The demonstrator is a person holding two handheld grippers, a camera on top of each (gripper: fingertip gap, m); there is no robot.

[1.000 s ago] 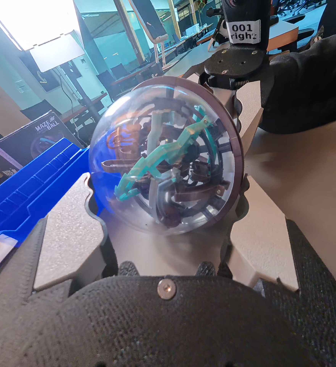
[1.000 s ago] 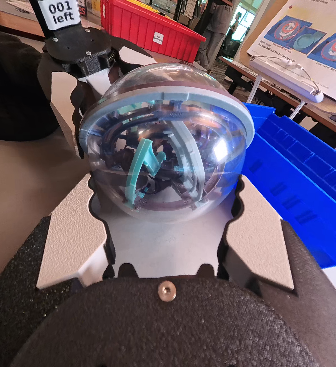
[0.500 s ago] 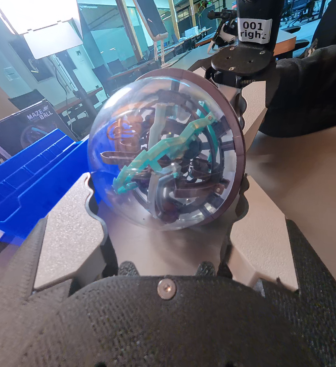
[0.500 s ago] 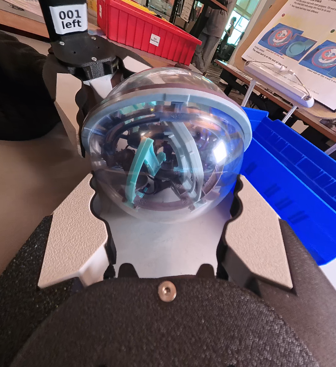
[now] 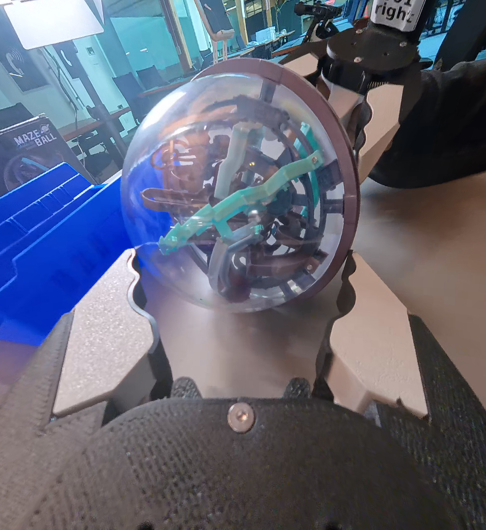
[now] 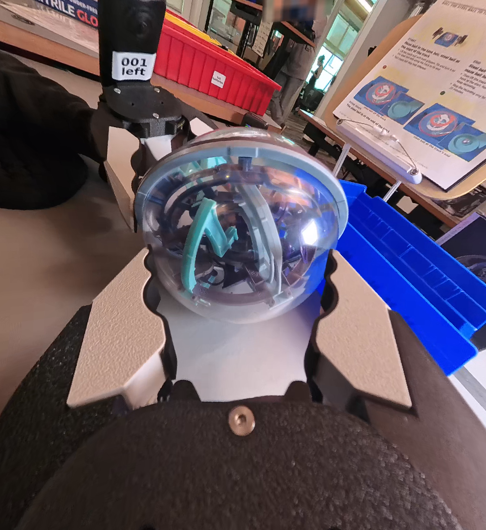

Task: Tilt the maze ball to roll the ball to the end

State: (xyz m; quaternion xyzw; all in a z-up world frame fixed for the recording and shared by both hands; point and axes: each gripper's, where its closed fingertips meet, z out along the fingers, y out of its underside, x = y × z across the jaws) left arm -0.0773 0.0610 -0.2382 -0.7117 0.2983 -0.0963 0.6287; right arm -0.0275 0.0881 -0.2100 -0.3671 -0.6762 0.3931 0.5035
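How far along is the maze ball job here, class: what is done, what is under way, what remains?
Done: the left hand-held gripper and right hand-held gripper clasp the maze ball from opposite sides. In hand: the sphere is tilted, its dark rim slanting. Left: rolling the small ball to the track's end; I cannot make it out, so no finish shows.

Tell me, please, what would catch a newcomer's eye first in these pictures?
Surely the clear maze ball, full of teal and brown tracks, held between the left gripper and the right gripper from opposite sides. Next, the bright blue bin just beside it.
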